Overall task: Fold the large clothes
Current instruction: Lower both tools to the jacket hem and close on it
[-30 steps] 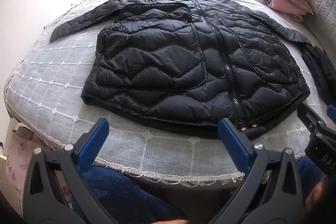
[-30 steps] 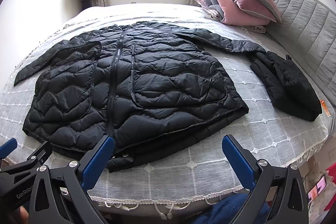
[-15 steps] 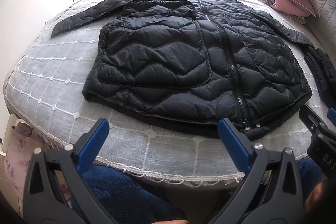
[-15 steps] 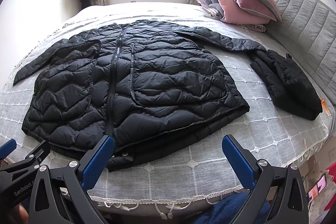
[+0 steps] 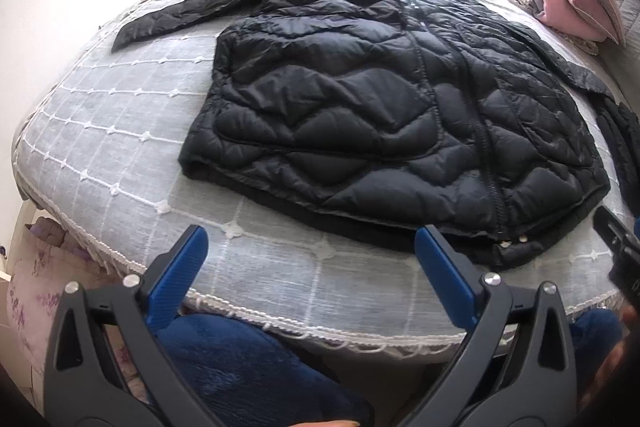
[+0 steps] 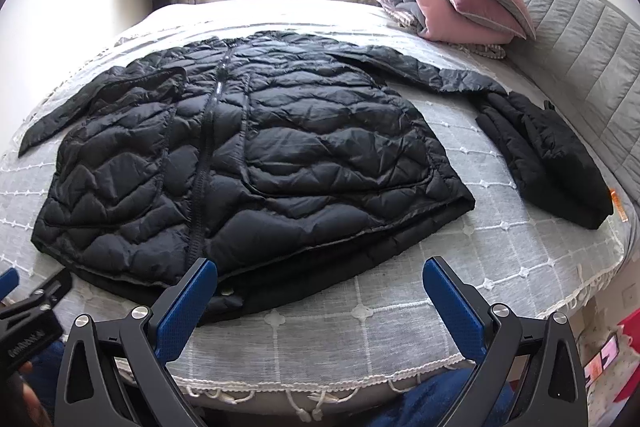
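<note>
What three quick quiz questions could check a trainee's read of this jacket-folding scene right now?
1. True or false: the black quilted jacket lies spread flat on the bed, zipped shut.
2. Which gripper's fingertip overlaps the jacket hem in its own view: A) left gripper B) right gripper?
3. Fill in: the folded dark garment lies nearest the jacket's ____-side sleeve, as seen from the right wrist camera.

Key: 1 true; 2 B; 3 right.
</note>
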